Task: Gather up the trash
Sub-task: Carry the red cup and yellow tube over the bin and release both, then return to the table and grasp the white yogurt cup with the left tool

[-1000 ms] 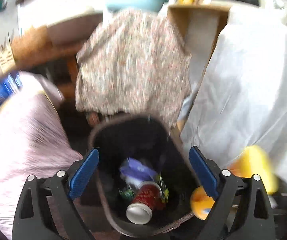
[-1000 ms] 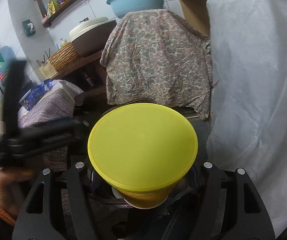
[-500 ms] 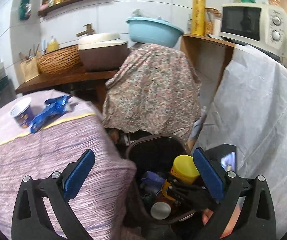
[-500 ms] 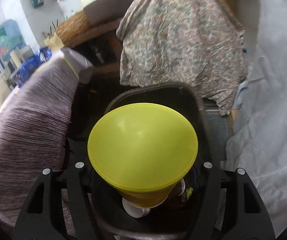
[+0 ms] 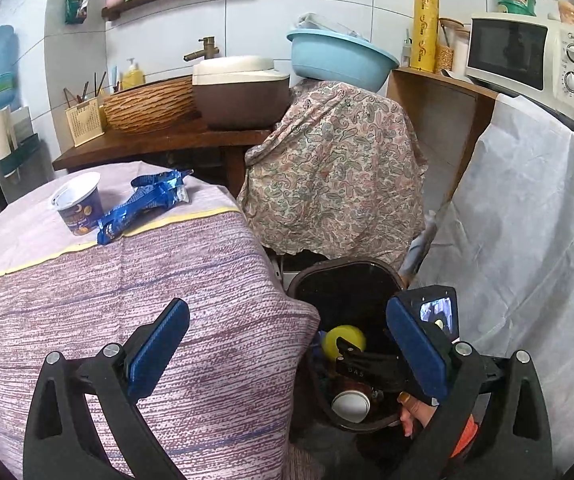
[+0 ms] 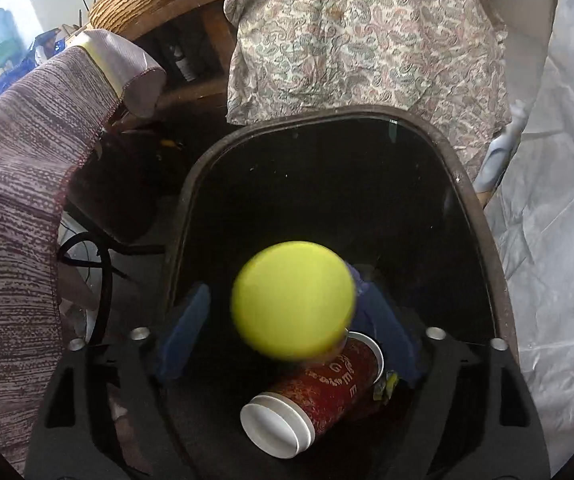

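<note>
My right gripper (image 6: 287, 336) hangs over the dark trash bin (image 6: 327, 114) and its jaws are opening. Between the blue pads (image 6: 185, 332) a yellow-lidded tub (image 6: 293, 300) shows blurred and clear of them, dropping onto a red paper cup (image 6: 319, 396) that lies in the bin. The left wrist view shows that gripper (image 5: 367, 364) and the tub (image 5: 343, 340) inside the bin (image 5: 343, 264). My left gripper (image 5: 287, 344) stands open and empty above the table's edge. On the table sit a blue-and-white cup (image 5: 77, 208) and a blue wrapper (image 5: 143, 204).
The table wears a purple striped cloth (image 5: 147, 300) left of the bin. A paisley-covered object (image 5: 335, 168) stands behind the bin and a white sheet (image 5: 527, 240) hangs to its right. A wooden counter (image 5: 159, 144) with a basket and basin runs along the back wall.
The right gripper sank toward the bin, spread its jaws and let go of the yellow tub. The left gripper drew back and up from the bin, bringing the table top into view.
</note>
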Demonstrator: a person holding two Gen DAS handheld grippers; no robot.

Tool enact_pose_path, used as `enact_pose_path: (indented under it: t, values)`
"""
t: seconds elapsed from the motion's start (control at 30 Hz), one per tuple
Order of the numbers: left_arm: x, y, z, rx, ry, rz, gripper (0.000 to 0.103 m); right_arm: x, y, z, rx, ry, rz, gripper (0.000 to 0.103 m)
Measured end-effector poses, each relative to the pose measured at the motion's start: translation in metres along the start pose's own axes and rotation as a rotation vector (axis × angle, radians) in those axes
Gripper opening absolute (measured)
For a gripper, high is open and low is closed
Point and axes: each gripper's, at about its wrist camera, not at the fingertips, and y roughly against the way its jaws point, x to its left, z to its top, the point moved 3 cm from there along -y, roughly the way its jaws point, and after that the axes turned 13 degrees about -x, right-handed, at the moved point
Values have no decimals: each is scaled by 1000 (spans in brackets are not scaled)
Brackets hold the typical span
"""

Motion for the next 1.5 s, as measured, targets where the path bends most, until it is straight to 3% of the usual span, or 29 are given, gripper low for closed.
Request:
enact_pose_path:
  t: [0.27, 0.53, 1.0, 1.23, 1.5]
  values:
    - [12, 12, -2, 6, 1, 1, 98, 4, 17, 0, -13, -28, 4, 84]
    - [53, 37, -5, 22, -10, 56, 98, 29, 66, 16, -70, 51, 52, 84]
    - [152, 72, -1, 31, -52, 157, 98, 132, 157, 76, -244, 212, 233, 87]
    - [206, 64, 7, 38, -30, 162, 98, 192, 167, 93, -249, 281, 344, 87]
    - [256, 32, 36, 25, -6, 185, 98, 227, 159, 101, -223, 327, 378, 87]
